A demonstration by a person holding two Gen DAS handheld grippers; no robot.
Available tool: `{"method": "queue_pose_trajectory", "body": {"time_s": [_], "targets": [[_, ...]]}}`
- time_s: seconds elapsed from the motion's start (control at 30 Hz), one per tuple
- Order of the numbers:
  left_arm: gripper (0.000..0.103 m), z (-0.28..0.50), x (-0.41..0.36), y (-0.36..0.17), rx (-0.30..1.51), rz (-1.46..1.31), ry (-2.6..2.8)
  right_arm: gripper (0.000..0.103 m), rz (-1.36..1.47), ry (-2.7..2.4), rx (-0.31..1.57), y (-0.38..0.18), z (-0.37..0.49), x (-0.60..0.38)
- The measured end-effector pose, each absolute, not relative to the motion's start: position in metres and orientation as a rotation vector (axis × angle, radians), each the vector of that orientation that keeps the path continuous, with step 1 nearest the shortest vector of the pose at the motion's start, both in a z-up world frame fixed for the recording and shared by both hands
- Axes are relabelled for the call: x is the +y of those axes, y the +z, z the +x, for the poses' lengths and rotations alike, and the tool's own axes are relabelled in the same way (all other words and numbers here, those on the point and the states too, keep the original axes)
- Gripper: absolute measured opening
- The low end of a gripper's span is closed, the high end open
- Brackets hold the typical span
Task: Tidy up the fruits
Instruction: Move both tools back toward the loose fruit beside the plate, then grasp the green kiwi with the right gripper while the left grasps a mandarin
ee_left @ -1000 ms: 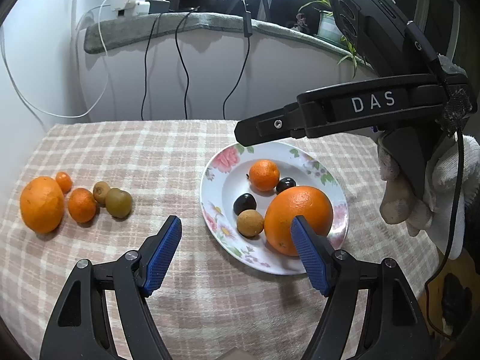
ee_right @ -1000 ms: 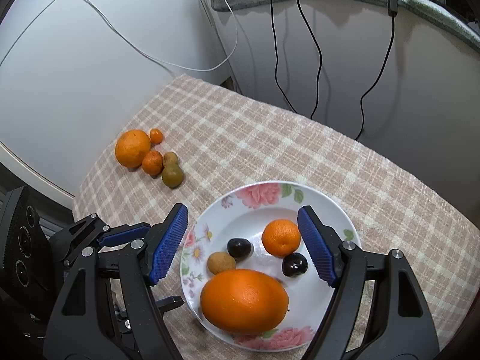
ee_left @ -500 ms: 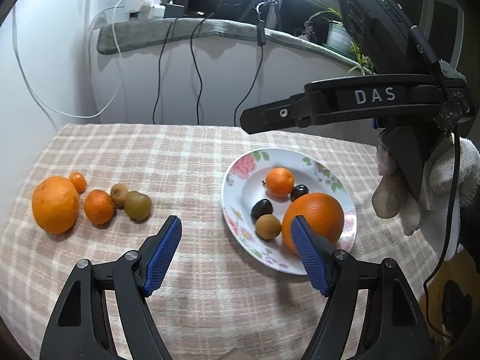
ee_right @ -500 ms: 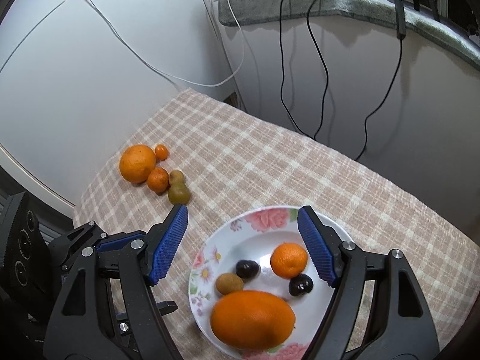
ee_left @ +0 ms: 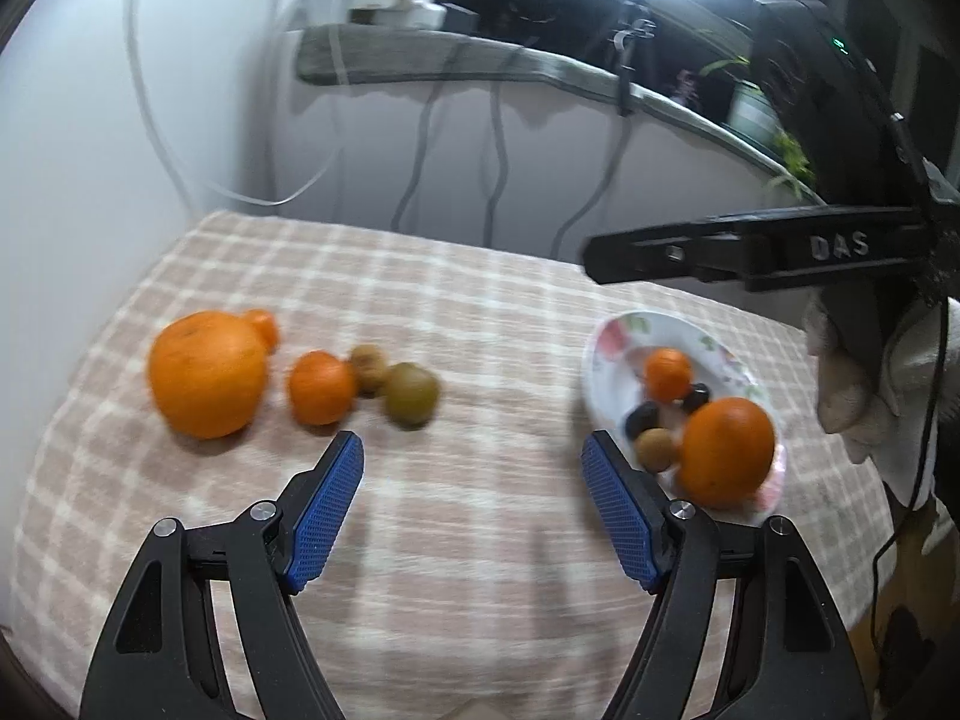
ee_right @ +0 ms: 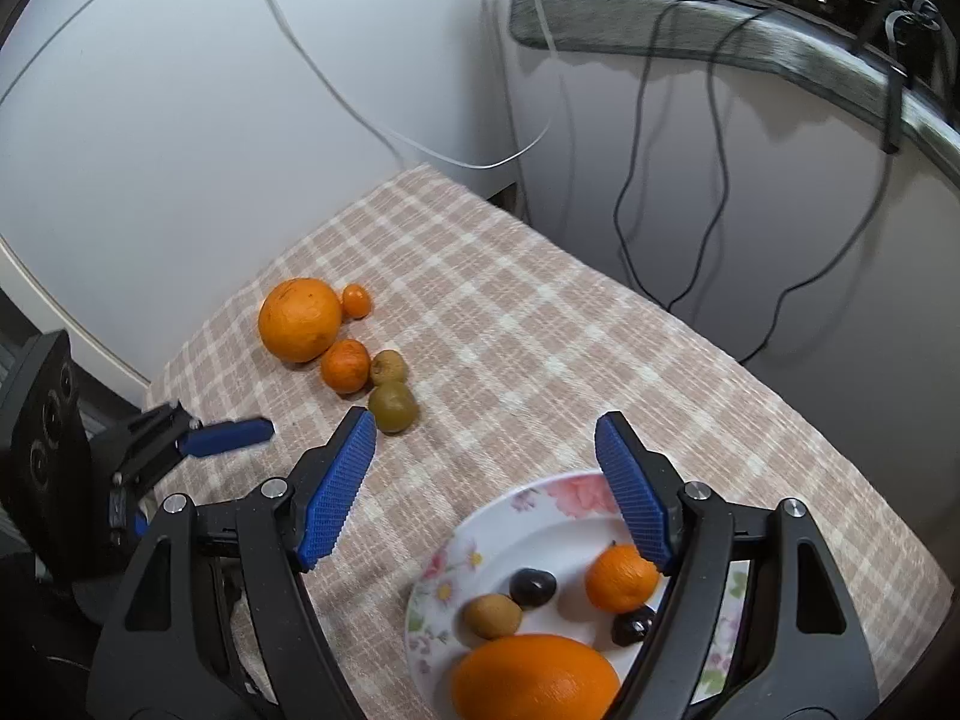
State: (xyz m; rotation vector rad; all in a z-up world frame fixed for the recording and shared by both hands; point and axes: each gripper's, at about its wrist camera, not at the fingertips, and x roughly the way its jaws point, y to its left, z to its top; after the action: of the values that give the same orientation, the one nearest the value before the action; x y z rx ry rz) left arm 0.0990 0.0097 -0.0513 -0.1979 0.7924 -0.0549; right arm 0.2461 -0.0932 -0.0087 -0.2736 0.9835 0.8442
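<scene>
Fruits lie in two groups on the checked tablecloth (ee_right: 540, 312): five on the flowered plate (ee_right: 534, 510) at the near right, five more in a loose row at the far left, from the large orange (ee_right: 300, 319) to the green kiwi (ee_right: 392, 407). Probably the row waits to join the plate. Left gripper (ee_left: 471, 495) hovers over bare cloth between both groups, jaws wide apart and holding nothing. Right gripper (ee_right: 486, 483) hangs above the plate's far rim, also wide and empty, perhaps leaving room for the other.
</scene>
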Motion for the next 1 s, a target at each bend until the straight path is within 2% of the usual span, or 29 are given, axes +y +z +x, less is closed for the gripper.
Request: {"method": "queue_pose_trajectory", "body": {"time_s": [0.3, 0.57, 0.63, 0.77, 1.0], "targets": [[0.072, 0.098, 0.047, -0.059, 0.799, -0.237, 0.015, 0.078, -0.354, 0.922, 1.037, -0.023, 0.243, -0.051], [0.051, 0.114, 0.056, -0.067, 0.824, -0.177, 0.012, 0.078, -0.45, 0.989, 1.08, -0.042, 0.235, -0.021], [0.045, 0.118, 0.056, -0.069, 0.828, -0.153, 0.003, 0.074, -0.456, 1.0, 1.103, -0.047, 0.236, -0.015], [0.041, 0.127, 0.056, -0.072, 0.838, -0.102, -0.005, 0.069, -0.46, 1.016, 1.147, -0.057, 0.242, -0.008], [0.041, 0.139, 0.051, -0.077, 0.85, -0.014, -0.02, 0.059, -0.429, 1.037, 1.215, -0.069, 0.249, 0.004]]}}
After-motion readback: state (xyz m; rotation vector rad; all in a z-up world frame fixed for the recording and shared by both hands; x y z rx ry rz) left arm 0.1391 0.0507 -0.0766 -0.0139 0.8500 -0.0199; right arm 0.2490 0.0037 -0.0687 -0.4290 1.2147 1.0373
